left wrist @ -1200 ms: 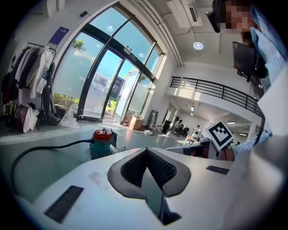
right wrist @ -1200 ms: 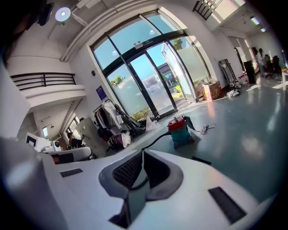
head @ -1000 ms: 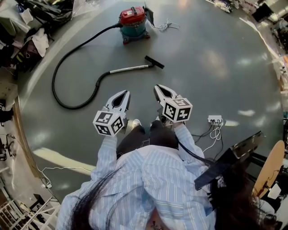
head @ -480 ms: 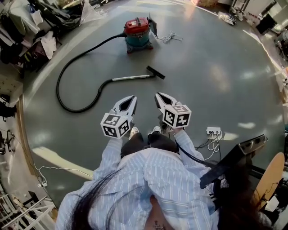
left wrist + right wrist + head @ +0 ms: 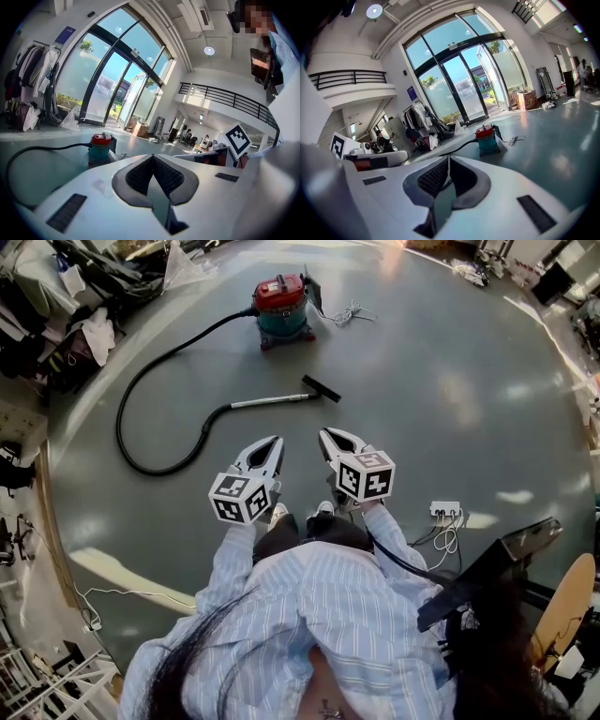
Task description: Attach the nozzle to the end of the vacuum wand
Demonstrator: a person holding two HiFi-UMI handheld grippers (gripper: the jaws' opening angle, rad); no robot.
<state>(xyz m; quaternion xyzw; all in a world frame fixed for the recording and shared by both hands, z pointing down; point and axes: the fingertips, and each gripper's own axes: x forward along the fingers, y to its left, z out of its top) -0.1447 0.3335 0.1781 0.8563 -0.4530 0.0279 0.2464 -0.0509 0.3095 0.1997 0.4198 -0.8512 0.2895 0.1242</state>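
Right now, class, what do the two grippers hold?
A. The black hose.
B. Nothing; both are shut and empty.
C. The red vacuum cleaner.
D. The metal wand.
B: the left gripper and the right gripper each have their jaws together with nothing between them, while the wand, hose and vacuum cleaner lie on the floor ahead.

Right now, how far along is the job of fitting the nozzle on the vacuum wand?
Looks done: the black nozzle lies at the end of the metal wand on the floor, seemingly joined; the joint is too small to confirm. In hand: nothing; the left gripper and right gripper are shut, empty, apart from the wand. Left: probably only checking the fit.
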